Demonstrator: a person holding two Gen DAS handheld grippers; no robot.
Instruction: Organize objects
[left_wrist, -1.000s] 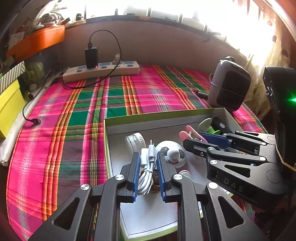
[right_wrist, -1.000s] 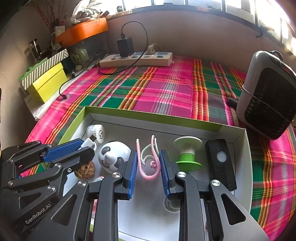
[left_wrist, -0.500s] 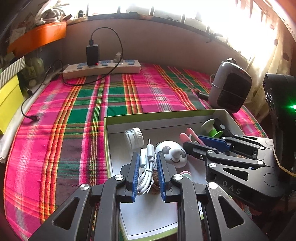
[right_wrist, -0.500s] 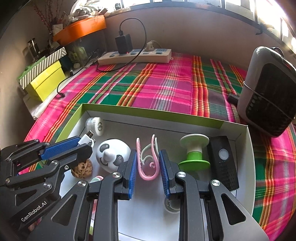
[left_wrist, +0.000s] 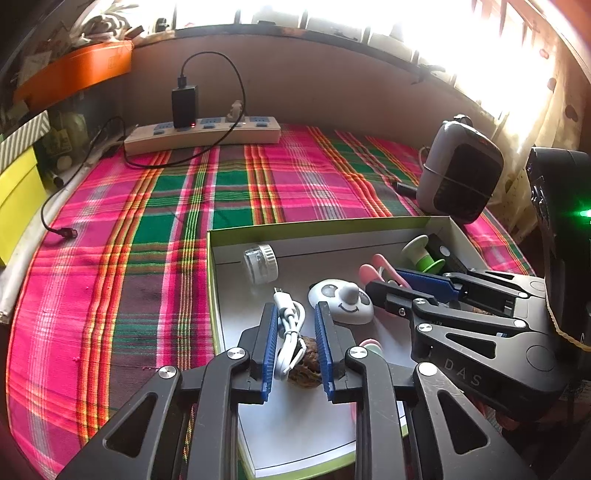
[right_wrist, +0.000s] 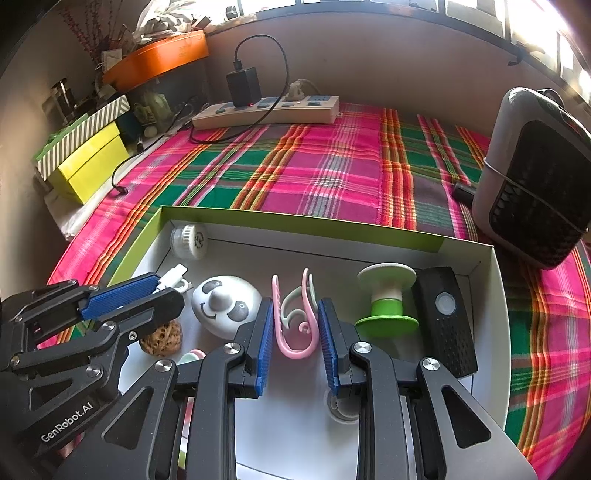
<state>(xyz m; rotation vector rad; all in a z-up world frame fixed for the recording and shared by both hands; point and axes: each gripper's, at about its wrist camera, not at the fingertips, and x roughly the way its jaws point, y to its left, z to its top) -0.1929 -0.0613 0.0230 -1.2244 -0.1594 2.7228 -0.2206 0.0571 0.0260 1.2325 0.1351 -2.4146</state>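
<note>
Left gripper (left_wrist: 295, 343): jaws have just been easing apart, white cable (left_wrist: 290, 332) between them, slack.
Right gripper (right_wrist: 295, 339): pinching pink clips (right_wrist: 295, 321).
Place: both over the box (right_wrist: 303, 227).
Advice: release fully, lift straight, avoid snagging the walnut (left_wrist: 306, 365).

Left tool (left_wrist: 295, 332) opening; right tool (right_wrist: 295, 332) clamped, both down-tilted.

"DAS" on right gripper (left_wrist: 384, 291); "GenRobot.AI" on left gripper (right_wrist: 162, 291).

Panda (right_wrist: 225, 306), spool (right_wrist: 386, 299) in box (right_wrist: 295, 221) (heater (right_wrist: 535, 177) right).
</note>
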